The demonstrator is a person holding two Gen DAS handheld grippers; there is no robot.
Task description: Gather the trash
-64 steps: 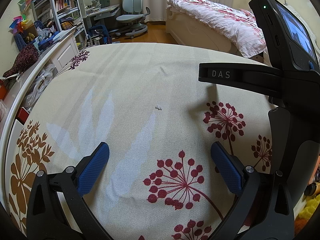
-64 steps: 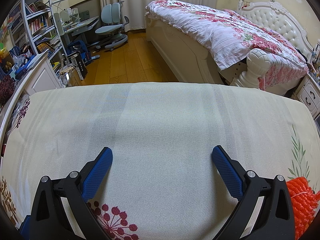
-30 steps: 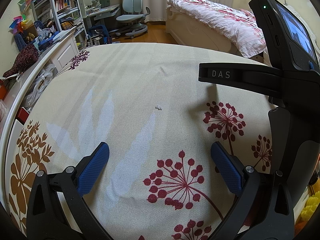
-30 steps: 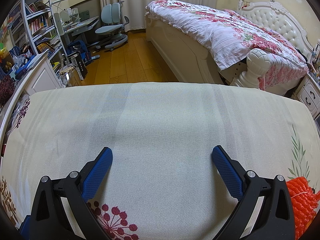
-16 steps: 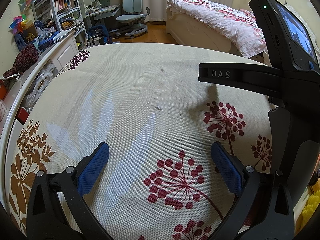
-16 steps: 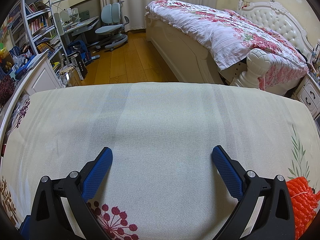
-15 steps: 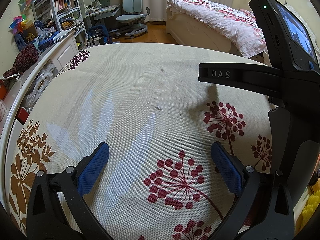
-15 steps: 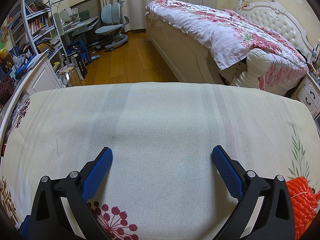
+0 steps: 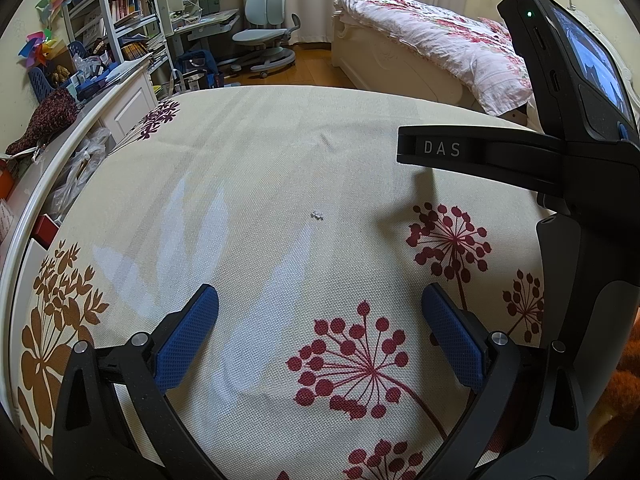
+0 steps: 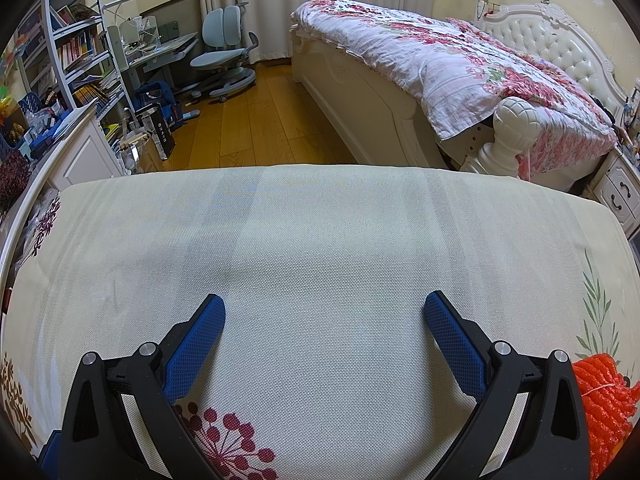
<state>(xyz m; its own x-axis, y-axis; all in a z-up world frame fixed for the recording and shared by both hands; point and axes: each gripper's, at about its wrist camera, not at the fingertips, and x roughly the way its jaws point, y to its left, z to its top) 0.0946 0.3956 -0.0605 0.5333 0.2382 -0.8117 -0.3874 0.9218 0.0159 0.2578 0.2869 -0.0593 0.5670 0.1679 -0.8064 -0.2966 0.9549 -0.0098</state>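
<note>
A tiny white crumb of trash (image 9: 317, 215) lies on the cream flower-print cloth (image 9: 248, 168), ahead of my left gripper (image 9: 318, 312), which is open and empty just above the cloth. My right gripper (image 10: 324, 316) is open and empty over the plain part of the same cloth (image 10: 320, 240); its black body (image 9: 560, 152) fills the right side of the left wrist view. An orange mesh bundle (image 10: 604, 404) lies at the right edge, beside the right gripper's right finger.
A white cabinet edge (image 9: 36, 200) with clutter runs along the left. Beyond the cloth's far edge are the wooden floor (image 10: 256, 120), a desk chair (image 10: 224, 52) and a bed with a floral cover (image 10: 460, 64).
</note>
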